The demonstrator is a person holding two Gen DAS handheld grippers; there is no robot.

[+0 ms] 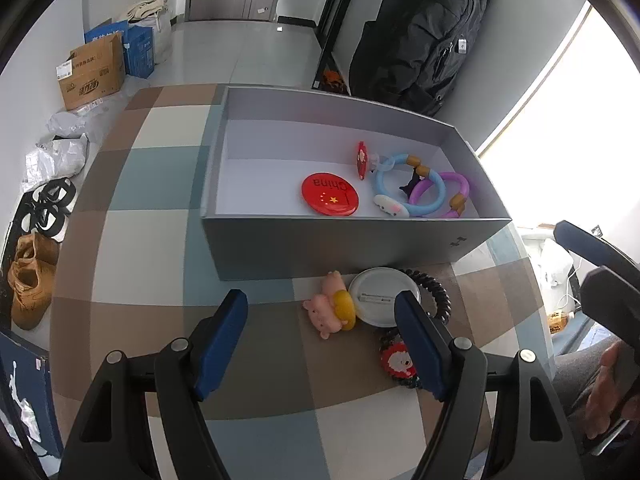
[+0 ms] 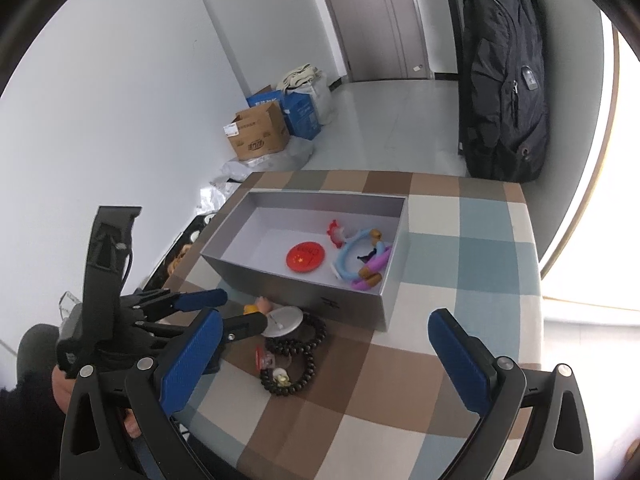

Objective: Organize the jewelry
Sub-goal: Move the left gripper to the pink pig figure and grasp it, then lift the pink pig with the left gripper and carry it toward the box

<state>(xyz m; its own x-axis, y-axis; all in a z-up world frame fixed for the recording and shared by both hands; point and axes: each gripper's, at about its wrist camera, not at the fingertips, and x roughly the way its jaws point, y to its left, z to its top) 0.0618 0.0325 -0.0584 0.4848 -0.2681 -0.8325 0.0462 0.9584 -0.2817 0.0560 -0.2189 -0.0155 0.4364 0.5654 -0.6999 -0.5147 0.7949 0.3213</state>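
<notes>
My left wrist view looks down over checkered table [image 1: 160, 240], close on near wall of grey box [image 1: 320, 248], facing door and backpack [image 1: 424, 36]. My right wrist view sits higher, farther back, right of it. Both share box [image 2: 280, 276], white badge [image 2: 286, 320], backpack [image 2: 504, 80].

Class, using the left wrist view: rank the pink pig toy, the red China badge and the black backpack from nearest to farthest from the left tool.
1. Pink pig toy: on the table, just ahead of the left tool.
2. Red China badge: inside the grey box.
3. Black backpack: beyond the table, against the wall.
</notes>
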